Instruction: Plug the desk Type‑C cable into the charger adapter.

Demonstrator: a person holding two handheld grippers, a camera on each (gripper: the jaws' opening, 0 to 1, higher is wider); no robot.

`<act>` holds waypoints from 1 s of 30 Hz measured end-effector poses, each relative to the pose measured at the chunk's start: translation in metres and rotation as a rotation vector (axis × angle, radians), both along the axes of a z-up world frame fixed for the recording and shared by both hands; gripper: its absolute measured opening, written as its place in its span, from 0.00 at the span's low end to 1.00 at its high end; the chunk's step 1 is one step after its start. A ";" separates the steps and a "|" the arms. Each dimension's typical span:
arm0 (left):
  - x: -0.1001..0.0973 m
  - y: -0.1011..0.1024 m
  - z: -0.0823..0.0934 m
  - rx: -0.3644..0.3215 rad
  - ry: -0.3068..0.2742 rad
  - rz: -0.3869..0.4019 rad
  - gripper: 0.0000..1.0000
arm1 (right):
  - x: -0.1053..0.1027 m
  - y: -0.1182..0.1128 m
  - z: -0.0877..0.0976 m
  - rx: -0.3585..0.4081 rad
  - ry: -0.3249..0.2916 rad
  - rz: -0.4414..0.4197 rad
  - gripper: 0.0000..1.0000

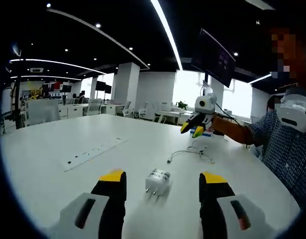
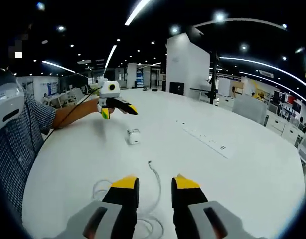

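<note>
Risk lies in the light white charger adapter (image 1: 158,181) skidding across the white table (image 1: 53,184) between the released left gripper (image 1: 163,185), while the thin white Type-C cable (image 2: 155,175) ahead of the released right gripper (image 2: 155,186) slips aside.

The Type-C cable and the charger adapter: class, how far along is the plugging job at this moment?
Nothing looks done yet. The charger adapter lies on the white table, apart from the Type-C cable, whose end lies free. In hand: the left gripper is open on either side of the adapter, and the right gripper is open above the cable. Left: grasp both and push the plug in.
</note>
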State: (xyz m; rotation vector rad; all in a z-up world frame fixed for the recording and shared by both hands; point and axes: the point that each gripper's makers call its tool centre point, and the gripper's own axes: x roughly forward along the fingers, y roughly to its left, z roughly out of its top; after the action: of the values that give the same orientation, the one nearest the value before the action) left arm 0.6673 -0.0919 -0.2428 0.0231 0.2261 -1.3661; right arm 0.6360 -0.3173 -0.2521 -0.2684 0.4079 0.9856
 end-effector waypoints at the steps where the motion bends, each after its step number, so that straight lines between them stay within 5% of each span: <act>1: 0.000 -0.001 -0.001 0.008 -0.028 -0.015 0.59 | 0.000 0.002 -0.001 0.005 0.004 0.013 0.29; 11: -0.004 -0.026 -0.014 0.033 -0.092 -0.131 0.61 | 0.006 0.018 -0.013 0.011 -0.021 0.138 0.31; 19: 0.006 -0.039 -0.035 0.034 -0.077 -0.161 0.58 | 0.016 0.024 -0.031 0.004 0.018 0.204 0.31; 23: 0.010 -0.045 -0.046 0.093 -0.043 -0.183 0.55 | 0.021 0.030 -0.041 0.003 0.043 0.223 0.32; 30: 0.011 -0.056 -0.048 0.113 -0.084 -0.209 0.54 | 0.024 0.039 -0.053 -0.027 0.058 0.241 0.31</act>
State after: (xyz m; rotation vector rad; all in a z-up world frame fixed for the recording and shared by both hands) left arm 0.6781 -0.1476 -0.2907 0.2029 0.2350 -1.5551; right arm 0.6597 -0.2784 -0.3053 -0.3190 0.4493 1.2273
